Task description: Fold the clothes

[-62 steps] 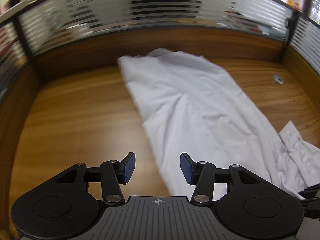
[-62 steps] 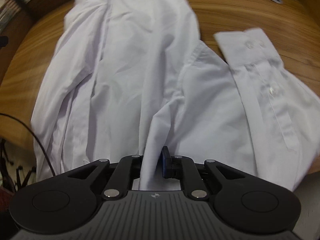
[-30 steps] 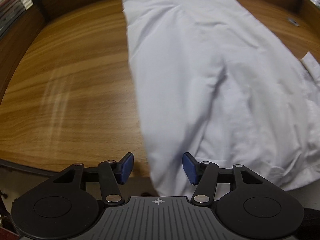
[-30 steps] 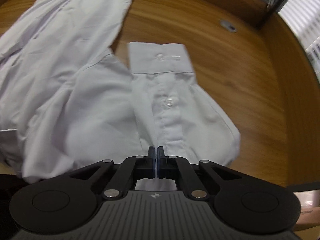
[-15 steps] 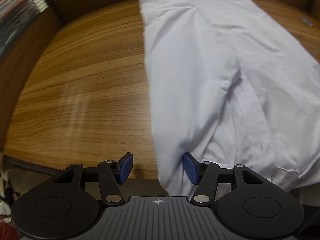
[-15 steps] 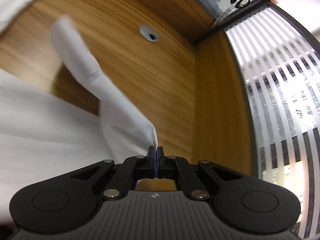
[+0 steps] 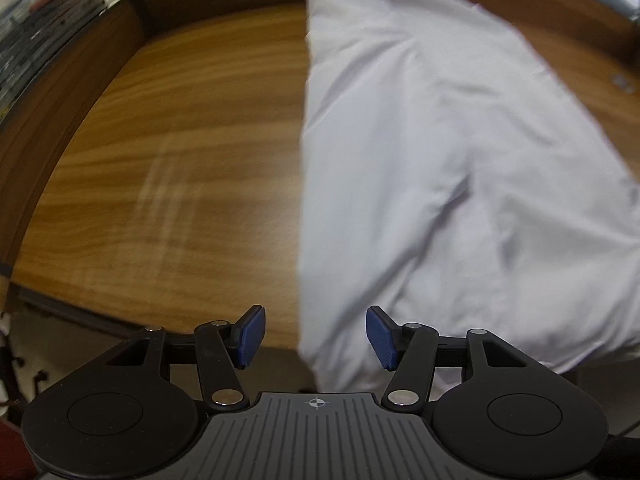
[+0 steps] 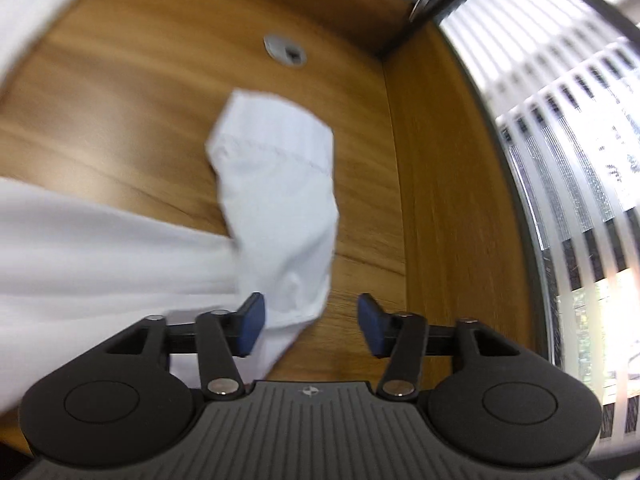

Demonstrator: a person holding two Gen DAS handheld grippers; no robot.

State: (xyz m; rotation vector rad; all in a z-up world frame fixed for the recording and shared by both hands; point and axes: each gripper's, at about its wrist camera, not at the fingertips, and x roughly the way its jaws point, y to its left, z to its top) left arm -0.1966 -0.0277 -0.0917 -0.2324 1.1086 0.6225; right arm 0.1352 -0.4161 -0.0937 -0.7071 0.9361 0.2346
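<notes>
A white shirt lies lengthwise on the wooden desk, its near edge hanging over the desk's front. My left gripper stands open above that near edge, with cloth seen between the blue pads but not pressed. In the right wrist view the shirt's sleeve with its cuff lies on the wood, stretched away from the body of the shirt. My right gripper is opening, and the sleeve's near end rests by the left pad, free of the jaws.
A round grey cable grommet is set into the desk beyond the cuff. Wooden side walls topped by striped glass panels ring the desk. Bare wood spreads left of the shirt.
My right gripper carried the sleeve out to the right, then its jaws parted and the sleeve dropped flat on the desk. The left gripper rose a little, still open.
</notes>
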